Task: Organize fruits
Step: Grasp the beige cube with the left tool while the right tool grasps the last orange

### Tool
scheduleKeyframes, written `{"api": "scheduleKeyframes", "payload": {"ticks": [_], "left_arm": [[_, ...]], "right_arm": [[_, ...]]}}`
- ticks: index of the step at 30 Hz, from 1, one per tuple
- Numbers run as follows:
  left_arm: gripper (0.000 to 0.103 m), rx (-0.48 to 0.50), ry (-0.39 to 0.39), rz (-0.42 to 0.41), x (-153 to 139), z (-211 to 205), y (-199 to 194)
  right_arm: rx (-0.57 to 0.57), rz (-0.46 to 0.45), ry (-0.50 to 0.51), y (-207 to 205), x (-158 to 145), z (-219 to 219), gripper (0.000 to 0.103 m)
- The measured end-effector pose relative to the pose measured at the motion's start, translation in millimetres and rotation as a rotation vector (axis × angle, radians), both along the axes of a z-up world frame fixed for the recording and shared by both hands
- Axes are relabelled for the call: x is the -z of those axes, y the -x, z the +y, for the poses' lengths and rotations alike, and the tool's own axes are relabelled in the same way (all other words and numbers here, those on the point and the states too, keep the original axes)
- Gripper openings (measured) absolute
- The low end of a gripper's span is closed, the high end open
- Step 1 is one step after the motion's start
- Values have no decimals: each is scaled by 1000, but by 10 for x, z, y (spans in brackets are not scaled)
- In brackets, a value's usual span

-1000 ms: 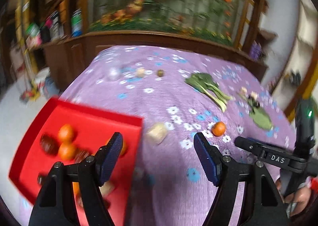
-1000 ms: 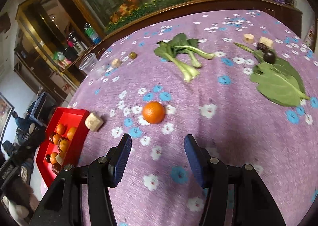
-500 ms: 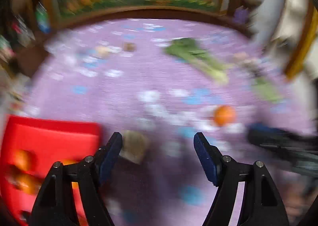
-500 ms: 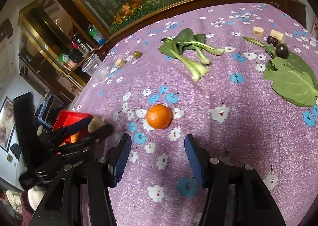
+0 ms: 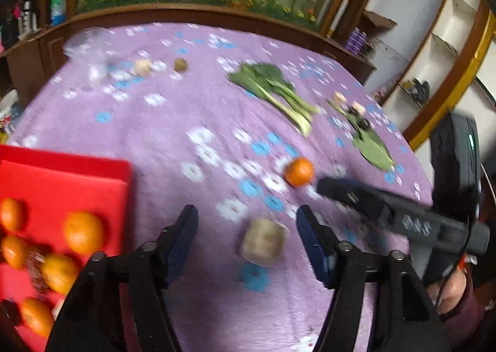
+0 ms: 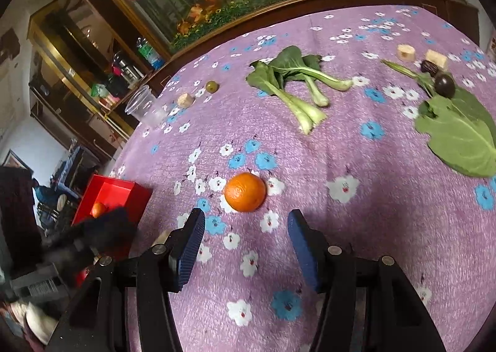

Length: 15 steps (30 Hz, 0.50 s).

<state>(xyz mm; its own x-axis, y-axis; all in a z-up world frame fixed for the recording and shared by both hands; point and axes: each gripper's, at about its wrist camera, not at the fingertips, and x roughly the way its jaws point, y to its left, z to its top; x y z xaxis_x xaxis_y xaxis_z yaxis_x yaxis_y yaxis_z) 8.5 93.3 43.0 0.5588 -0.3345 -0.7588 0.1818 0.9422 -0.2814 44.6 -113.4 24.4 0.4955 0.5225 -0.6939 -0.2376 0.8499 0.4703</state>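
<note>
A beige cut chunk (image 5: 263,242) lies on the purple flowered cloth between the fingers of my left gripper (image 5: 248,228). The jaws are closing, and the pads stand clear of the chunk on both sides. To its left sits a red tray (image 5: 62,172) with several oranges (image 5: 83,231) and dark fruits in it. A loose orange (image 6: 245,191) rests on the cloth just ahead of my right gripper (image 6: 246,228), which is open with nothing between its fingers. In the left wrist view, the right gripper (image 5: 328,189) reaches in from the right, close to that orange (image 5: 298,171).
Bok choy (image 6: 297,85) lies mid-table and a big green leaf (image 6: 458,132) at the right, with dark round fruits (image 6: 444,84) and beige pieces (image 6: 406,52) beside it. At the far left lie a tipped clear cup (image 6: 145,107), a small green fruit (image 6: 212,86) and another beige piece (image 6: 185,100).
My left gripper swung right from over the red tray and dipped down; the beige chunk now lies between its fingers, which have narrowed. The right gripper has stayed by the orange.
</note>
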Motion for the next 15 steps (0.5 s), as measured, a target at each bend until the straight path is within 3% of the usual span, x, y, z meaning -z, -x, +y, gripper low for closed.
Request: {"api": "scheduleKeyframes", "payload": {"ticks": [6,15], "left_arm": [[61,58,-51,5,158,-304,82],[61,18,-129,-1,313,-381,11]], "right_arm": [[-3,2,35,-171,34,131,60],[-34,-47,145,-204,113,327,60]]}}
